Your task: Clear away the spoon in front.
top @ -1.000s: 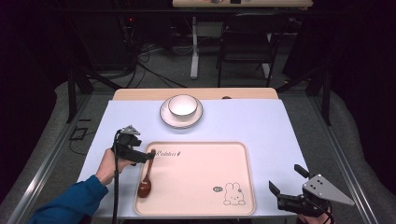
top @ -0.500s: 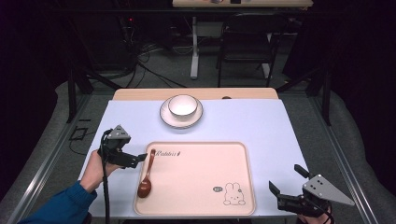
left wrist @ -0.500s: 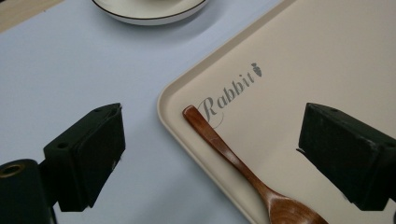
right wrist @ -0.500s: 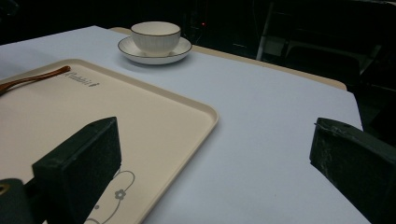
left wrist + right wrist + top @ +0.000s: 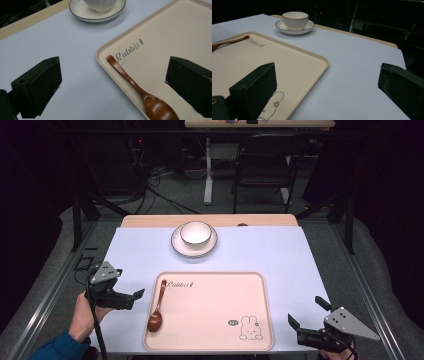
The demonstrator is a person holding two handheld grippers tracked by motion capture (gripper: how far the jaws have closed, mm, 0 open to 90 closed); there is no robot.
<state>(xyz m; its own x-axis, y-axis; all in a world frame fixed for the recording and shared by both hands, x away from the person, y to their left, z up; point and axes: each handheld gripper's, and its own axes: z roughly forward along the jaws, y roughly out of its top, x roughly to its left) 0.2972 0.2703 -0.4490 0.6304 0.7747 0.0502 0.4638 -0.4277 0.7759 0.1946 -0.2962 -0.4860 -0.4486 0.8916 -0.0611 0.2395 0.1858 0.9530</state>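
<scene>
My tray (image 5: 215, 340) lies at the near edge of the table (image 5: 280, 255), with the spoon (image 5: 158, 307) in it along its left rim. The bowl (image 5: 194, 232) sits in its saucer (image 5: 176, 245) behind the tray, at the far edge.

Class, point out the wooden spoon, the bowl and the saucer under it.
wooden spoon (image 5: 155, 321), high view, on its dark scoop.
bowl (image 5: 195, 232), high view, on its white inside.
saucer (image 5: 177, 246), high view, on its left rim.
</scene>
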